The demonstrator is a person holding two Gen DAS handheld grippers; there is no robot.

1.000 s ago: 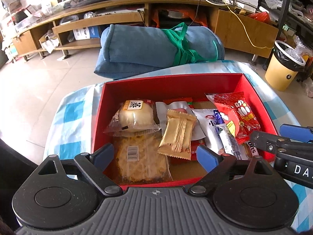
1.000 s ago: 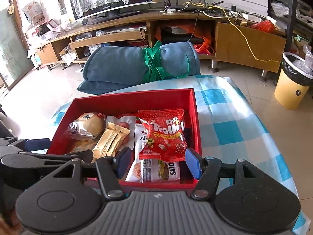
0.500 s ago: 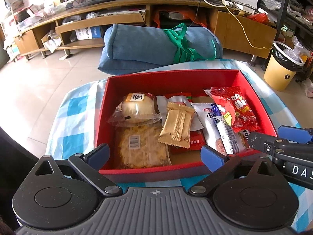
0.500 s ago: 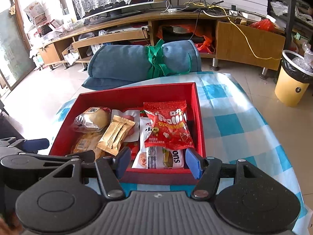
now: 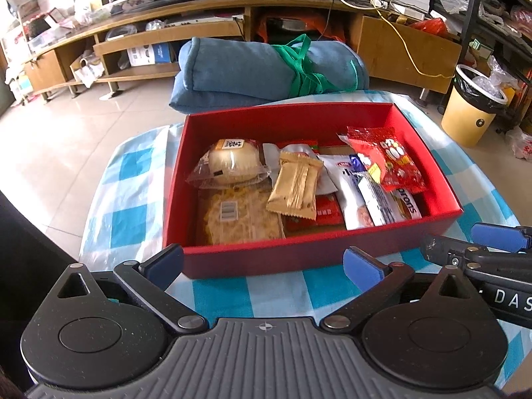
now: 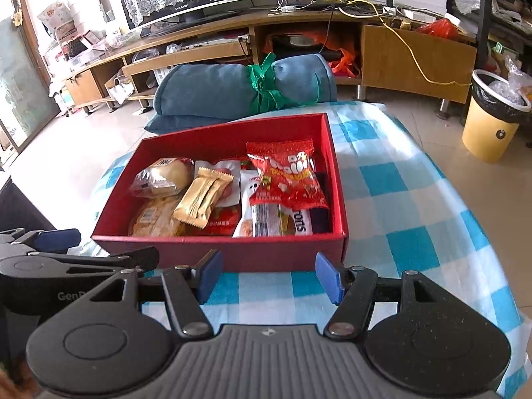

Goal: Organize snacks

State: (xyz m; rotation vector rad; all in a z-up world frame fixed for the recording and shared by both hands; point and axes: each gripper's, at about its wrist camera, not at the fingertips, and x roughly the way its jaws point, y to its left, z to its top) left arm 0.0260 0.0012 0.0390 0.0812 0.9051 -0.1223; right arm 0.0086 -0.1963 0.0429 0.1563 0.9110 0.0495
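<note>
A red box [image 5: 232, 259] [image 6: 252, 256] sits on a blue-and-white checked tablecloth [image 5: 139, 196] [image 6: 399, 199]. It holds several snacks: a wrapped bun [image 5: 232, 161] [image 6: 166, 176], a gold packet [image 5: 296, 186] [image 6: 202, 198], a red Trolli bag [image 5: 387, 158] [image 6: 287, 174], a flat yellow pack [image 5: 239, 219] and white packets [image 5: 359, 196]. My left gripper [image 5: 262, 262] is open and empty, just in front of the box's near wall. My right gripper [image 6: 267, 274] is open and empty, also in front of the near wall, to the right of the left one.
A rolled blue blanket [image 5: 266, 66] [image 6: 239, 89] tied with green ribbon lies beyond the box. A wooden TV unit [image 5: 199, 16] runs along the back. A yellow bin [image 5: 472, 106] [image 6: 492, 126] stands on the floor at the right.
Both grippers have drawn back toward me, from over the box's near edge to in front of it. The snacks in the box have not moved.
</note>
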